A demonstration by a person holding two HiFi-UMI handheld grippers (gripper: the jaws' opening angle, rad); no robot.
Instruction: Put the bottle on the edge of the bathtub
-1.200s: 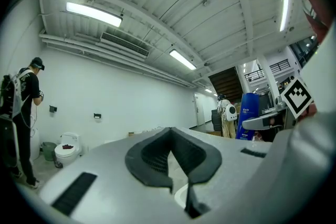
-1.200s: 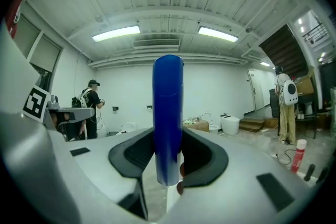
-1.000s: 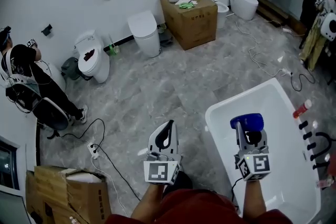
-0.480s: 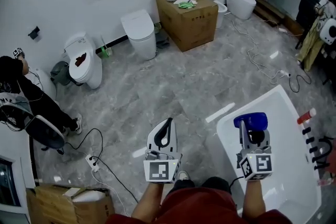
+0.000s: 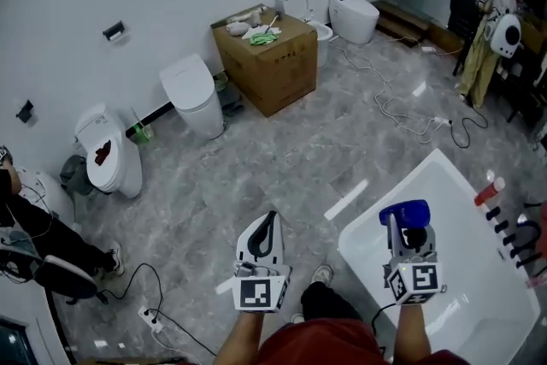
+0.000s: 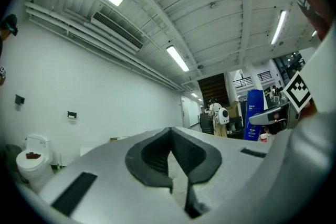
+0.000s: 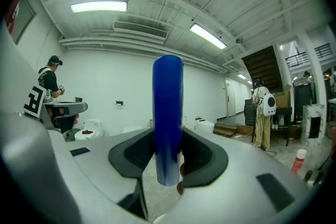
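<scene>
A tall blue bottle (image 7: 168, 107) stands upright between the jaws of my right gripper (image 7: 169, 136), which is shut on its lower part. In the head view the right gripper (image 5: 402, 228) holds the blue bottle (image 5: 405, 213) above the near-left corner of the white bathtub (image 5: 366, 216). Off to the left, my left gripper (image 5: 270, 220) hangs over the grey marble floor. It is shut and holds nothing, its tips meeting in the left gripper view (image 6: 170, 131).
A red-capped bottle (image 5: 488, 191) and black tap fittings (image 5: 504, 222) sit at the tub's far side. A cardboard box (image 5: 267, 64), toilets (image 5: 192, 94) (image 5: 107, 158) (image 5: 352, 13) line the wall. Cables (image 5: 402, 111) cross the floor. A seated person (image 5: 34, 235) is at left.
Both grippers have travelled across the room together, keeping their pose. The box and toilets have slid left in the head view. The bottle stays gripped, over the tub's near corner.
</scene>
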